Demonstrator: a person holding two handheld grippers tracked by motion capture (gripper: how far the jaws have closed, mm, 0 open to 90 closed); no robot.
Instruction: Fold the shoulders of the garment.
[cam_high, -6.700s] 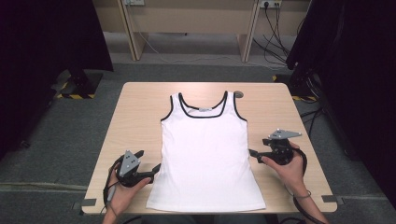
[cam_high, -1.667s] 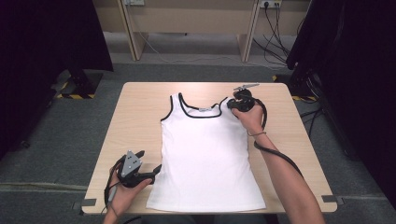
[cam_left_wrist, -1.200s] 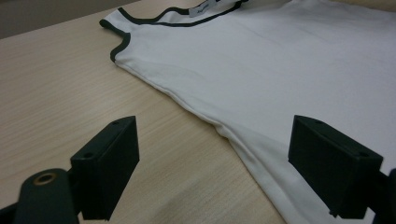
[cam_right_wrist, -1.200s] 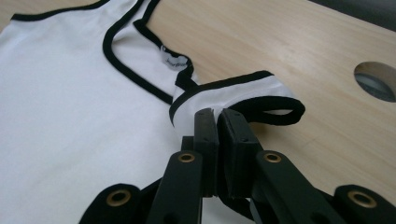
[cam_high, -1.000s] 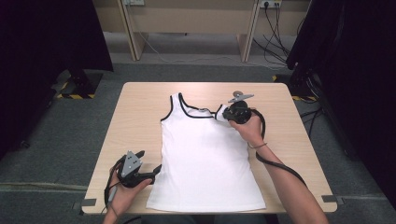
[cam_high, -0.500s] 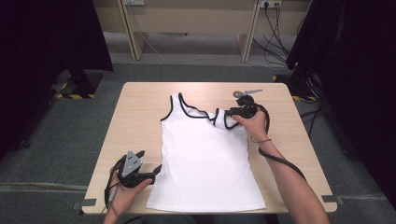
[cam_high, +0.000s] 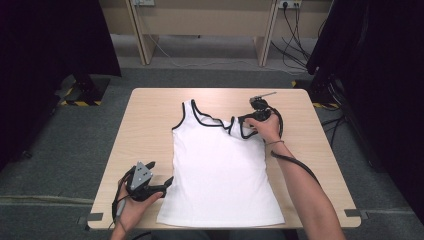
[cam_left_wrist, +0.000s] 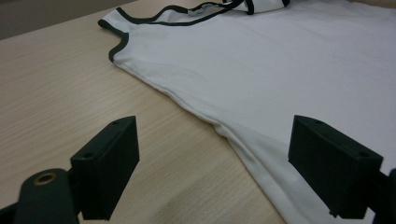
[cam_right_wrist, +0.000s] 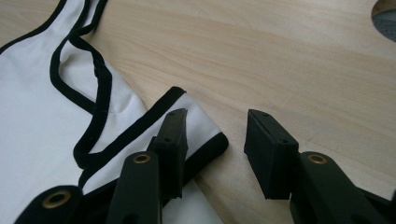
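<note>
A white tank top (cam_high: 220, 165) with black trim lies flat on the wooden table (cam_high: 150, 115). Its right shoulder strap (cam_high: 236, 125) is folded back and bunched toward the neckline. My right gripper (cam_high: 243, 121) is at that strap with its jaws apart. In the right gripper view the right gripper (cam_right_wrist: 215, 119) has its left jaw resting on the strap end (cam_right_wrist: 201, 123) and its right jaw over bare wood. My left gripper (cam_high: 167, 184) rests open on the table beside the shirt's lower left edge. In the left gripper view the left gripper (cam_left_wrist: 215, 130) straddles that side seam (cam_left_wrist: 219, 130).
A round hole (cam_right_wrist: 385, 11) in the tabletop lies beyond the right gripper. Bare wood (cam_high: 310, 150) runs down both sides of the shirt. Desk legs and cables (cam_high: 290, 20) stand on the grey floor behind the table, and dark curtains (cam_high: 50, 60) hang at both sides.
My right gripper went from the shirt's near right side up to the right shoulder strap and pulled it inward and back, leaving it folded. The left gripper stayed put.
</note>
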